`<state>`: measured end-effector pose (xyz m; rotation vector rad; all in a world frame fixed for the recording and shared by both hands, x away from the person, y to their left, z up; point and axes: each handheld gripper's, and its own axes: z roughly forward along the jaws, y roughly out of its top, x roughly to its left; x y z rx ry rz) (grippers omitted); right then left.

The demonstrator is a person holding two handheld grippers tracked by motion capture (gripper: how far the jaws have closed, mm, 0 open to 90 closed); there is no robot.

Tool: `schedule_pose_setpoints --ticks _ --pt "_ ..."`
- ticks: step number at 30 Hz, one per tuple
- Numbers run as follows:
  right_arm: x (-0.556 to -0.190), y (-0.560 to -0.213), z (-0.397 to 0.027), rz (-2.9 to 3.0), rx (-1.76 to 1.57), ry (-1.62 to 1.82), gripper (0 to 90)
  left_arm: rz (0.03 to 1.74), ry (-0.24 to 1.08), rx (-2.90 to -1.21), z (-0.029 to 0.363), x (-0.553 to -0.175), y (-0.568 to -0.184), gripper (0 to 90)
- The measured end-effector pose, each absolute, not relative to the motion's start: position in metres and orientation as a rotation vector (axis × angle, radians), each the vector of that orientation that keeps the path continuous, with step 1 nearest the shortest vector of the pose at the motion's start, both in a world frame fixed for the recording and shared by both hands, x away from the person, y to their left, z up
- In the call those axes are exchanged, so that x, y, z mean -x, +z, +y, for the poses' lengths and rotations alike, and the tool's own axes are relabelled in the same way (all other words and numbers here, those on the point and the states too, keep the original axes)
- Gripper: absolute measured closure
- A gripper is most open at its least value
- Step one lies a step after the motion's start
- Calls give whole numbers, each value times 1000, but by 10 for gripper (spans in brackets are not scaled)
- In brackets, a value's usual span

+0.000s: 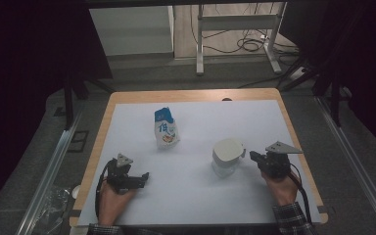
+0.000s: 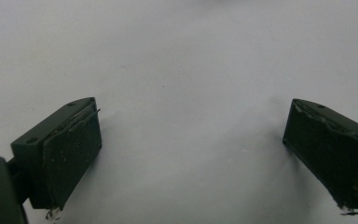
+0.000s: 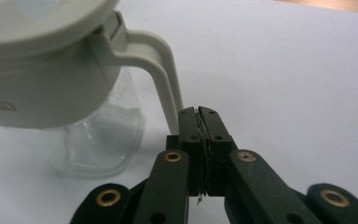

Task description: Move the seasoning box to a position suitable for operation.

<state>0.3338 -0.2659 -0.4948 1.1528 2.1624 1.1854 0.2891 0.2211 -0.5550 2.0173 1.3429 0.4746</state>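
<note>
Just beside the closed right tool (image 3: 200, 112), left: jug (image 3: 42, 79) handle.

White sheet (image 1: 196, 191) lies open between jug (image 1: 227, 156) and milk carton (image 1: 166, 128).

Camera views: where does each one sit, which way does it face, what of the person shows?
High view: above the person's side of the table, facing forward and down; both hands, left gripper, right gripper.
Left gripper view: rides the left gripper, facing bare white sheet; jaws wide apart.
Right gripper view: rides the right gripper, jaws shut, tips beside the jug's handle.
Shared: high and right gripper views both show the jug.
</note>
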Motion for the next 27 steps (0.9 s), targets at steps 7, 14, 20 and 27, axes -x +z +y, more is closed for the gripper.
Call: schedule_pose_setpoints --ticks 7,14,20,27 --pt "-334 -482 -264 2180 -1128 1237 892 1343 475 -2018 221 -289 -555 39" --pt "-339 -469 -264 2203 -1098 1279 892 1343 475 -2016 221 -289 -555 39" --pt "-342 -458 -260 2200 -1059 1286 892 1343 475 -2015 221 -289 -555 39" --pt "-348 -443 -251 2228 -1022 1329 891 1344 475 -2010 221 -289 -555 39"
